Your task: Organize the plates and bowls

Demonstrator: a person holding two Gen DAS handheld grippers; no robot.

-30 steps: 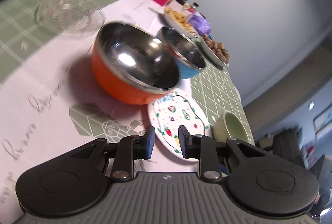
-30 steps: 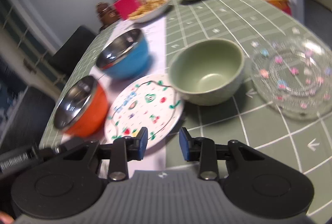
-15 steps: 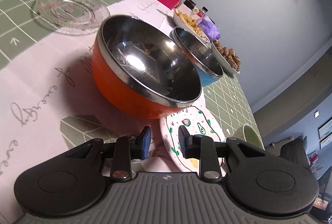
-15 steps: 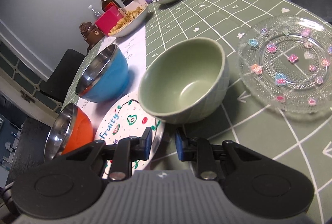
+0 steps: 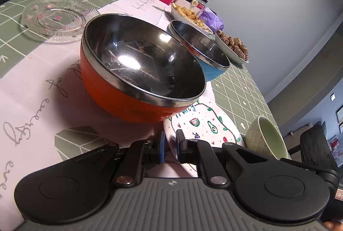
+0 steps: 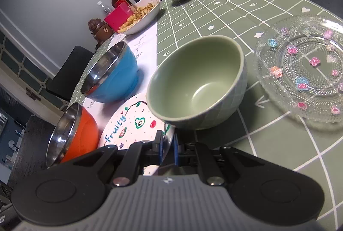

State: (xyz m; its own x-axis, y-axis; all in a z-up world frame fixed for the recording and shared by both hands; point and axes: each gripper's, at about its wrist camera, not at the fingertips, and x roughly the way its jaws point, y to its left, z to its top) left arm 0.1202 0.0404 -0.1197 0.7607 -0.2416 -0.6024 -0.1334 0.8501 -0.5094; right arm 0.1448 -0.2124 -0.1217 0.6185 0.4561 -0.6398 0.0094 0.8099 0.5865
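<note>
Fruit-patterned plate [image 5: 203,123] is seen lying flat between the orange bowl [image 5: 137,72] on the left and the green bowl [image 6: 197,83] on the right. Its near rim has just been closed on from both sides: the left gripper [image 5: 170,145] is clamped on the left edge, the right gripper [image 6: 167,148] on the right.

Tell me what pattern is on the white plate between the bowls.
Hand-drawn fruit doodles and the blue word "Fruity" on the white plate; clearest in the right wrist view.
</note>
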